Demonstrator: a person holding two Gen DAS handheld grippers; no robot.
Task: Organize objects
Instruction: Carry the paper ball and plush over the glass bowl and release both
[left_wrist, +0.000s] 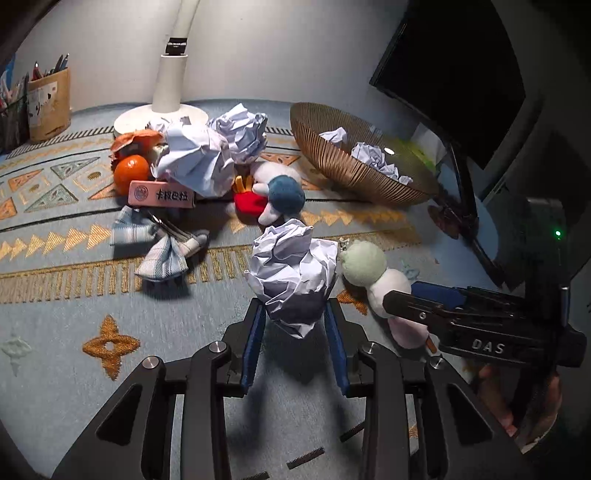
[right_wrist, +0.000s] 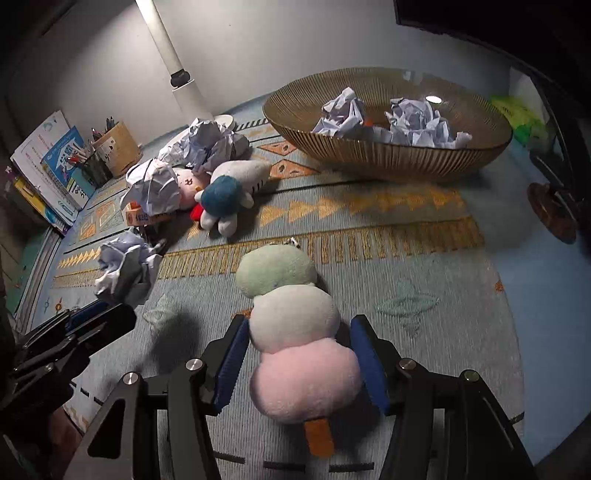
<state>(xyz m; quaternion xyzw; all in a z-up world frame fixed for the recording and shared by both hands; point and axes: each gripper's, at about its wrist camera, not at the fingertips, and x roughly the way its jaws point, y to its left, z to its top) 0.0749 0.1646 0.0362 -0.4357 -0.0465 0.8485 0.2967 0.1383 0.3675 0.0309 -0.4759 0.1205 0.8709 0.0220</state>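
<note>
L gripper (left_wrist: 295, 321) pinches a crumpled paper ball (left_wrist: 293, 273) at lower centre of its wrist view; both blue pads press the ball's lower part, and it looks lifted off the rug (left_wrist: 74, 295), w/ a shadow under it. R gripper (right_wrist: 299, 354) straddles a plush dango skewer (right_wrist: 295, 325) at lower centre of its view: green, white, pink balls on an orange stick. Jaws are spread, pads just beside the white and pink balls w/ a sliver of gap each side, so no grip yet.

The ribbed bowl (right_wrist: 388, 162) at upper right already holds other paper wads, so prob the paper goes there.

Risks, as I judge them:
- Paper is pinched low on a loose fold; it could slip or unfold in transit and drop short of the bowl.
- The two grippers sit close together, R one at right edge of the left view; they could clash if both head to the bowl at once.
- Plush is soft and round; closing on a ball's curve may squeeze it out fwd.
- Bowl is shallow w/ a low rim; a drop from high up could bounce paper out.
</note>
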